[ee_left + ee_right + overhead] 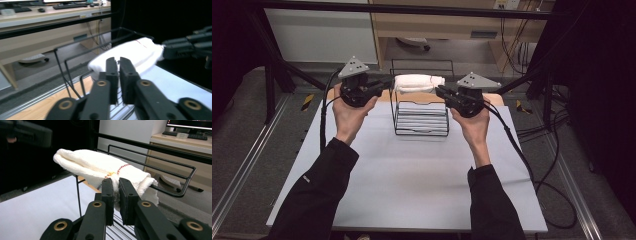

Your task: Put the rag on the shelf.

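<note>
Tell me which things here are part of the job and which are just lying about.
In the job:
white towel
black wire rack
left gripper, shut on the towel
right gripper, shut on the towel

Lying about:
keyboard
chair base

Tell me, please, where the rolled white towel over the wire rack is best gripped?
By its two ends, one from each side: the towel is a long roll lying crosswise above the rack. The left gripper and right gripper are shut on those ends, probably keeping it level.
</note>
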Motion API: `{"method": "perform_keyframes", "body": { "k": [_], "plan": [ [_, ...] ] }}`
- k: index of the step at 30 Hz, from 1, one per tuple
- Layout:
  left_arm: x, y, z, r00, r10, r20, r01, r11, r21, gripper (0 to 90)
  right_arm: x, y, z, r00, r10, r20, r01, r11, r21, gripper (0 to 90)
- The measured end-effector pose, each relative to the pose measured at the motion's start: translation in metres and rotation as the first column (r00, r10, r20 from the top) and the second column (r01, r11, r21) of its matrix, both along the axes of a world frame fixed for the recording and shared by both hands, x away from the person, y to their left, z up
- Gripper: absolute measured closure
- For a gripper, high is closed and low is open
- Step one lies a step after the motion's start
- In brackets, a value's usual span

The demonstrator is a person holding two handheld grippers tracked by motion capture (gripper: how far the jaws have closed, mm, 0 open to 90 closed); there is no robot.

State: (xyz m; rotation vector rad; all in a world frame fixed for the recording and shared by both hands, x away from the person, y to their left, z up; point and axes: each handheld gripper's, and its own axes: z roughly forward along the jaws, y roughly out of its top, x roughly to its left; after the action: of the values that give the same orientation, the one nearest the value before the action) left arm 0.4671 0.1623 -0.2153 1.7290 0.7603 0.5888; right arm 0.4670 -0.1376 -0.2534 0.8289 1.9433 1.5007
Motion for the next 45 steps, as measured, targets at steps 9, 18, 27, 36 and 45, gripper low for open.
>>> {"method": "perform_keyframes", "body": {
  "k": [9, 18, 27, 36, 45],
  "plan": [
    [0.017, -0.018, 0.000, 0.9981, -0.002, -0.061, 0.005, 0.9993, 0.038, 89.9, 0.001, 0.000, -0.002, 1.0000, 0.006, 0.003, -0.006, 1.000, 0.001, 83.1],
    [0.018, -0.021, -0.022, 0.9937, -0.040, -0.105, 0.047, 0.9970, 0.062, 89.9, 0.000, -0.001, -0.006, 0.9999, 0.016, -0.004, -0.016, 1.000, -0.008, 81.2],
    [0.019, -0.024, -0.030, 0.9932, -0.040, -0.110, 0.050, 0.9952, 0.084, 90.0, -0.003, -0.002, -0.002, 0.9993, 0.037, 0.005, -0.037, 0.999, 0.018, 72.2],
    [0.024, -0.028, -0.043, 0.9916, -0.029, -0.126, 0.041, 0.9943, 0.098, 90.0, 0.002, 0.003, -0.007, 0.9981, 0.040, -0.047, -0.040, 0.999, 0.002, 87.0],
    [0.030, -0.031, -0.053, 0.9928, -0.010, -0.119, 0.023, 0.9944, 0.103, 90.0, 0.017, 0.009, -0.022, 0.9967, -0.027, -0.076, 0.025, 0.999, -0.033, 90.0]
  ]
}}
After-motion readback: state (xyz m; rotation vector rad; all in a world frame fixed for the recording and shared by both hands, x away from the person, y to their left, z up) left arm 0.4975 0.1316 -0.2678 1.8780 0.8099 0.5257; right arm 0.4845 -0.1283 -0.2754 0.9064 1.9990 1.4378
